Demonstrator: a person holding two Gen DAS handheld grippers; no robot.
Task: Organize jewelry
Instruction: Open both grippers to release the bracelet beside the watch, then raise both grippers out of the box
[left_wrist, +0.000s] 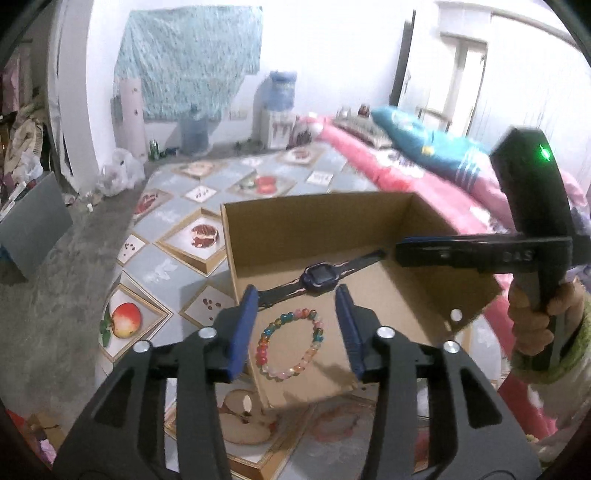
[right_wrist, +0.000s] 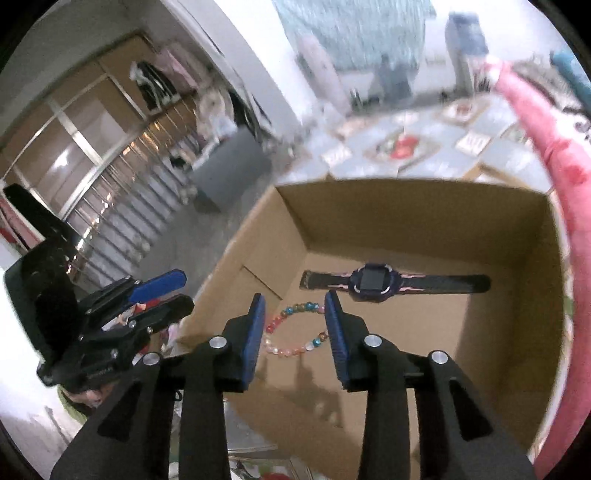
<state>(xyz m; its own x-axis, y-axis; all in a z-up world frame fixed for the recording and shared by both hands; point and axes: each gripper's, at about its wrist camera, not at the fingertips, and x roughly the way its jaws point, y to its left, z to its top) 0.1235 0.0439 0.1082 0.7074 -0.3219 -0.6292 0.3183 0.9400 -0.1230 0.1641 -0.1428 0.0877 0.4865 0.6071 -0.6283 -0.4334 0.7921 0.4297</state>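
Both pieces already lie on the floor of the cardboard box (left_wrist: 424, 225), which sits on the fruit-patterned bed cover (left_wrist: 173, 236) near its edge. The beaded bracelet (left_wrist: 290, 343) is toward the near left corner and the watch (left_wrist: 319, 278) stretches flat just beyond it, close but apart. The left tongs (left_wrist: 297, 325) stand moderately open and hold nothing; the right tongs (right_wrist: 293, 326) likewise gape, empty, above the bracelet. The risk I see is clumsiness on the way out — a finger could catch the box's low wall and drag it toward the bed's edge, or the two tools, close together, could knock one another and nudge the bracelet onto the watch strap.
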